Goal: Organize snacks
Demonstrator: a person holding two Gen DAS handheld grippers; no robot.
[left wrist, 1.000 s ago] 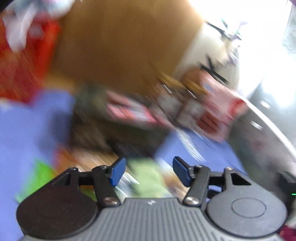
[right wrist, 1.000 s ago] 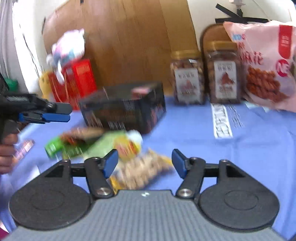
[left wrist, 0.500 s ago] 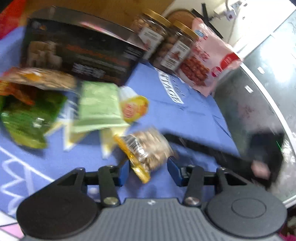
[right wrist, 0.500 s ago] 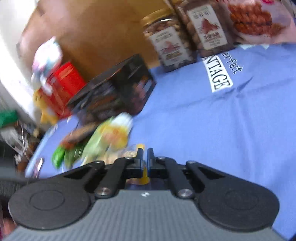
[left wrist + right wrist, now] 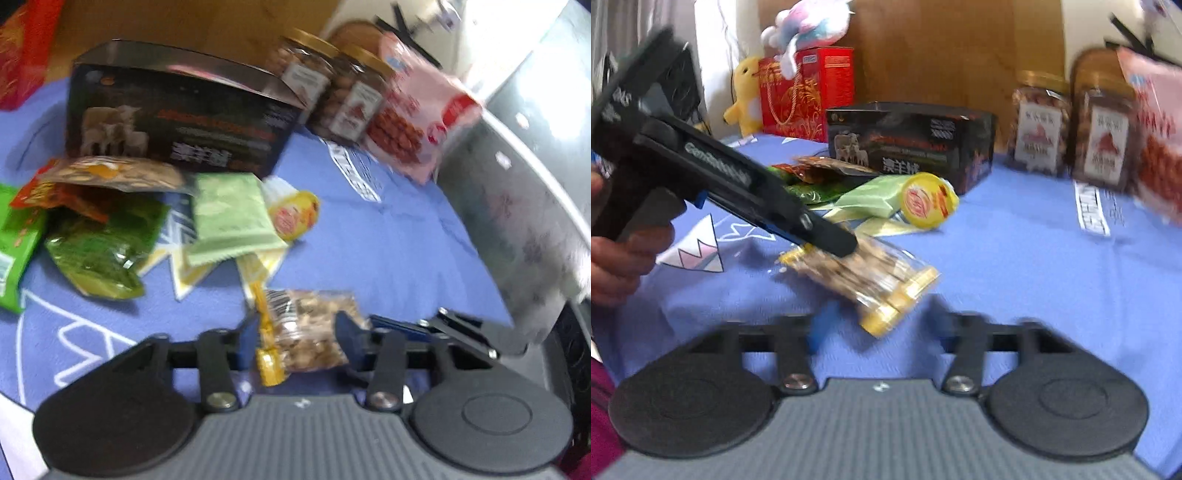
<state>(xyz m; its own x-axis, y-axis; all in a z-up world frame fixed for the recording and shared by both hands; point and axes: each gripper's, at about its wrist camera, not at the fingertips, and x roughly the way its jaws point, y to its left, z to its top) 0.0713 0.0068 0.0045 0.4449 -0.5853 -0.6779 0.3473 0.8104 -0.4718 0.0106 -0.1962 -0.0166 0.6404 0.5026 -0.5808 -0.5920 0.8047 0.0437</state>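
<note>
Left gripper has just been closing; the clear nut packet with yellow ends sits between its blue fingers on the blue cloth. Whether the pads actually press it, can't tell, too blurred. Right gripper has just been opening; jaws apart, packet's yellow end just ahead of the gap, nothing clamped. From the right wrist view, the left tool's tip lies over the packet's far end, a hand on its handle, raised lettering on the body unreadable. Behind: black box with sheep picture and white Chinese characters, too soft to read. Two gold-lidded jars, labels illegible. Pink bag, red gift box, print unreadable. Pale green pouch touches a yellow round snack.
</note>
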